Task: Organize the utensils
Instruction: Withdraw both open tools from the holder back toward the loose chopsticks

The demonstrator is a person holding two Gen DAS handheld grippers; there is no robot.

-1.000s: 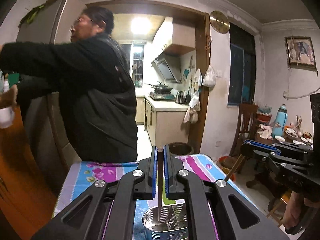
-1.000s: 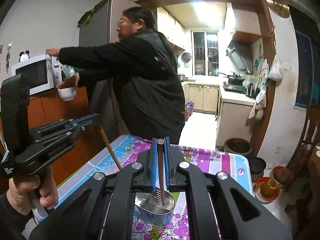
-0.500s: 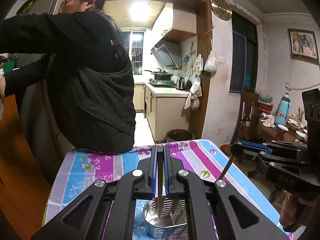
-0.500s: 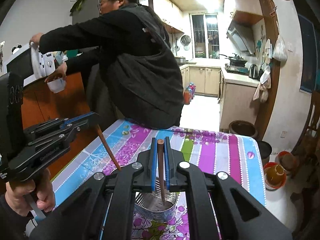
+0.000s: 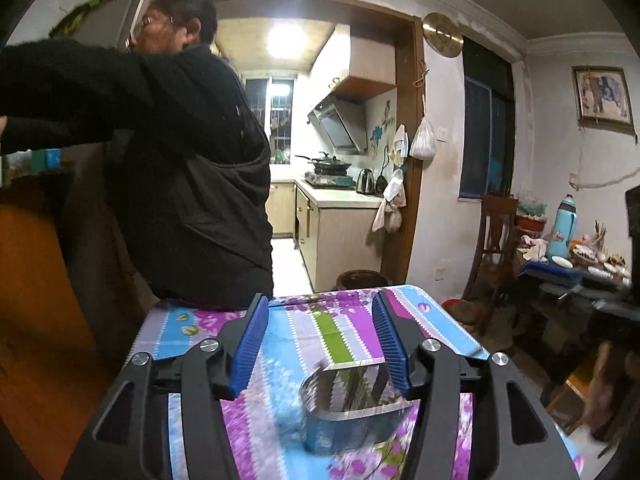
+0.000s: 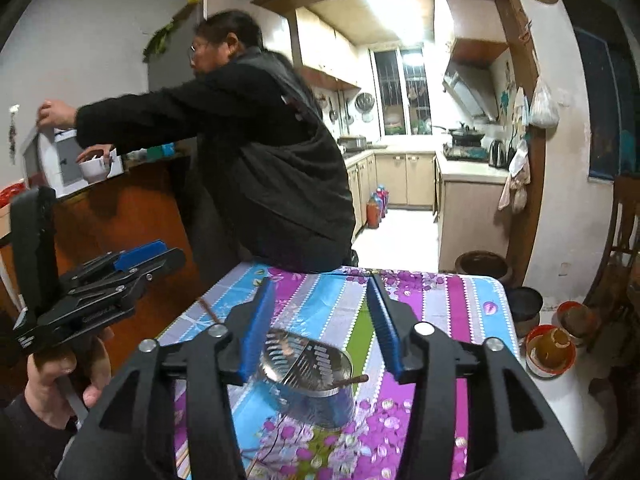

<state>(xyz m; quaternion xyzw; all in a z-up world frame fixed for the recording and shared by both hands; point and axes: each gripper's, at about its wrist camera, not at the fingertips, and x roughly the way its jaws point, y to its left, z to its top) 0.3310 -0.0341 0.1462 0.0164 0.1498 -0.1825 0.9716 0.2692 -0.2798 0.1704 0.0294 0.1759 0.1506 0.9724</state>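
Note:
A shiny metal utensil holder (image 5: 352,408) stands on the striped floral tablecloth (image 5: 320,328), just beyond my left gripper (image 5: 320,340), which is open and empty. In the right wrist view the holder (image 6: 308,380) sits between the open fingers of my right gripper (image 6: 320,320). A brown chopstick (image 6: 350,380) lies tilted across its rim. Another brown stick (image 6: 208,308) shows on the cloth to the left. The left gripper (image 6: 136,264) is at the left of that view.
A person in black (image 6: 264,168) leans over the table's far end, reaching to a microwave (image 6: 60,160) on the wooden counter. A chair (image 5: 492,240) and a cluttered side table (image 5: 580,256) stand to the right. Buckets (image 6: 552,348) sit on the floor.
Both grippers have opened and released their chopsticks. One chopstick now rests in the holder. The left view has shifted so the holder lies further right.

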